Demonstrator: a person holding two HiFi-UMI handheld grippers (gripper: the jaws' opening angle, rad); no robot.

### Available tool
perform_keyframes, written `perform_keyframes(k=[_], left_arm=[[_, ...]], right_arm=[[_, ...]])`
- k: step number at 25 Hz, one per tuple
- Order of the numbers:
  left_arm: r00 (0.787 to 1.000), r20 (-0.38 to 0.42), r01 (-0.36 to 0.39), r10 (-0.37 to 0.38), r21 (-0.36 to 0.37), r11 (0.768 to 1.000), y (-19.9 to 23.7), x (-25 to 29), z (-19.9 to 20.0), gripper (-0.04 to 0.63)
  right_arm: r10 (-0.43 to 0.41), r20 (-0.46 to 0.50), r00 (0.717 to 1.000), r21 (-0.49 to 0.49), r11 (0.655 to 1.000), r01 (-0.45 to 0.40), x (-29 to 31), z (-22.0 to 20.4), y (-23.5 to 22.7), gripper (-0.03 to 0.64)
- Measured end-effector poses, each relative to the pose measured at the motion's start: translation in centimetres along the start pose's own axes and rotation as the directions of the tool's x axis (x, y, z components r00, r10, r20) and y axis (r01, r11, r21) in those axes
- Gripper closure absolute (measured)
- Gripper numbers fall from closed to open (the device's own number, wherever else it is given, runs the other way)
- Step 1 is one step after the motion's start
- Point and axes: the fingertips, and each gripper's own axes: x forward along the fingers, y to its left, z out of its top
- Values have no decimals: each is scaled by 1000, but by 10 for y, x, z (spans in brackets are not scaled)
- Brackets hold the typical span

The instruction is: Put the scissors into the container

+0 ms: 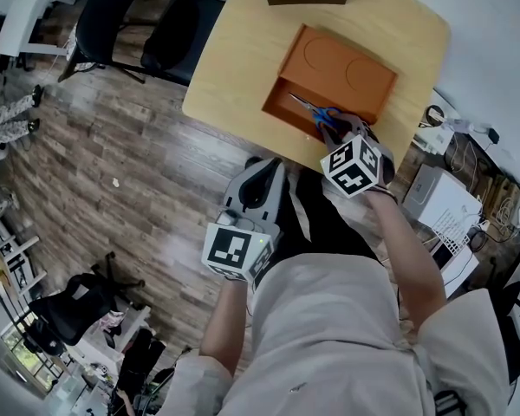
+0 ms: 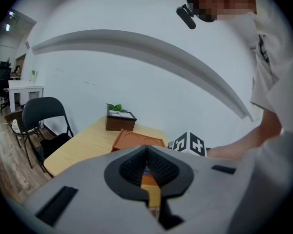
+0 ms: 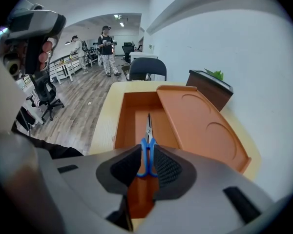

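Blue-handled scissors [image 3: 147, 139] in clenched right claw [image 3: 147, 151] over orange container [image 3: 131, 116]; left claw [image 2: 147, 153] closed.

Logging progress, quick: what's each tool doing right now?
Left tool: closed, holding nothing.
Right tool: closed on the scissors.

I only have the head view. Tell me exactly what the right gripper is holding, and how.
Observer: In its own view, the right gripper has its fingers shut on the loop handles of the blue-handled steel scissors.
Operator: Now report the left gripper.
Observer: The left gripper has its fingers together with nothing between them.
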Motion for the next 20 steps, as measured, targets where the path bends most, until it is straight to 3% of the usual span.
perform_keyframes(k=[9,20], left_arm=[[1000,7,-20,20,6,1000,-3,-10,7,588],[997,-2,72,-72,61,996,-4,-14,26,588]], right_arm=[[-14,56,998,30,999,12,-26,11,-3,538],[-52,68,996,156,987,41,-51,14,3,548]])
